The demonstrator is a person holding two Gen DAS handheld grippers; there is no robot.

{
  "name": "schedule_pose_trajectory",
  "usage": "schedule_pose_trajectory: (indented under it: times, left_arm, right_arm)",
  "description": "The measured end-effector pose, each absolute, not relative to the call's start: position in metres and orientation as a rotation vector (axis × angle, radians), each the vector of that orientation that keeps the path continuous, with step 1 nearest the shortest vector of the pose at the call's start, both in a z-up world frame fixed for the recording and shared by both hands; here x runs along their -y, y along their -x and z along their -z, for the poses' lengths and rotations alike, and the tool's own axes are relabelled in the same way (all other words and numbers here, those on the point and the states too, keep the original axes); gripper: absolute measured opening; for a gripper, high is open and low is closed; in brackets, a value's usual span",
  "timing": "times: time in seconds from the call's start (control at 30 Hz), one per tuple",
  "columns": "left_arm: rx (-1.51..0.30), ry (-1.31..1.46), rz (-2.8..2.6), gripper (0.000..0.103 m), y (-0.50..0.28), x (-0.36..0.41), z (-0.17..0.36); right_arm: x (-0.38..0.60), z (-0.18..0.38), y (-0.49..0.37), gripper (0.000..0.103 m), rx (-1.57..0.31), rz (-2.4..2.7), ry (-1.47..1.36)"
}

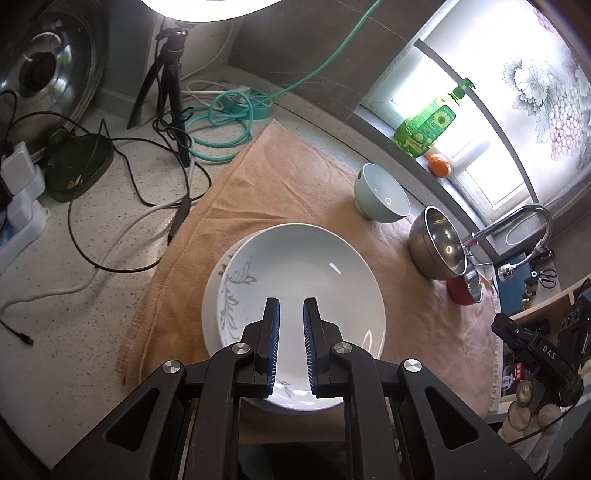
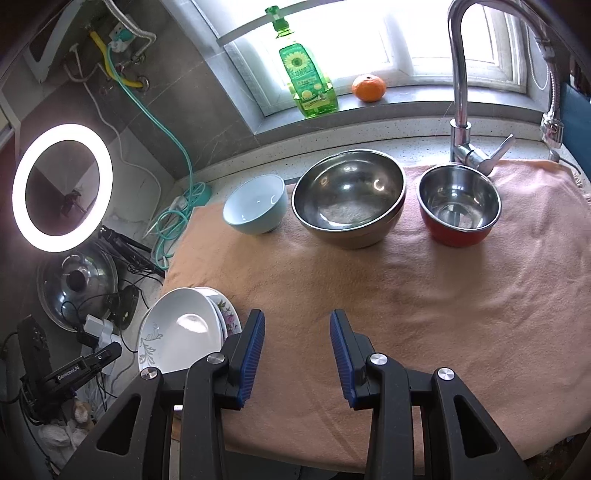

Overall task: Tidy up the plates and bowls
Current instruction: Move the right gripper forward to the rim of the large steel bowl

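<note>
This is a home kitchen. A tall shiny tap (image 2: 460, 74) is seen bent over the counter (image 2: 369, 138), and a green bottle of dish soap (image 2: 308, 74) and an orange (image 2: 368, 88) are set on the sill of a bright window (image 2: 406, 33). Bowls and plates are laid out on a peach towel (image 2: 369, 295) spread over the speckled counter. A big glass pot lid (image 1: 44, 74) is leaned against the grey wall. Scissors (image 1: 546, 275) can be made out near the sink side, perhaps beside knife handles, though that corner is too small to tell. A ring light (image 2: 62, 187) and a small tripod (image 1: 166, 81) are also set up, with cables (image 1: 122, 177) strewn about.
</note>
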State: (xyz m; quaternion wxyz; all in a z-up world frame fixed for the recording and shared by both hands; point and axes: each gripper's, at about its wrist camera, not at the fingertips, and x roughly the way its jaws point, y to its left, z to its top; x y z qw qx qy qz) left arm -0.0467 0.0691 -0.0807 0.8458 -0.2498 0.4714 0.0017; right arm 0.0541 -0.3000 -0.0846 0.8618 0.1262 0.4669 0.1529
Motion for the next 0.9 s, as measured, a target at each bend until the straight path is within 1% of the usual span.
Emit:
schedule_pose_trajectory:
  times: [0.27, 0.6, 0.9]
  left_arm:
    - [-0.978, 0.508, 0.023, 0.011, 0.024, -0.034, 0.069]
    - [-0.973, 0.519, 0.024, 0.011, -0.017, 0.022, 0.063]
    - [-0.997, 0.528, 0.019, 0.011, -0.069, 0.074, 0.077]
  right_arm:
    - [0.33, 0.073, -0.079, 0.033, -0.939, -0.318, -0.223]
    - [0.363, 0.066, -0.138, 0.033, -0.931, -0.361, -0.131]
    - [0.373, 0.081, -0.207, 0.033, -0.978, -0.441, -0.056]
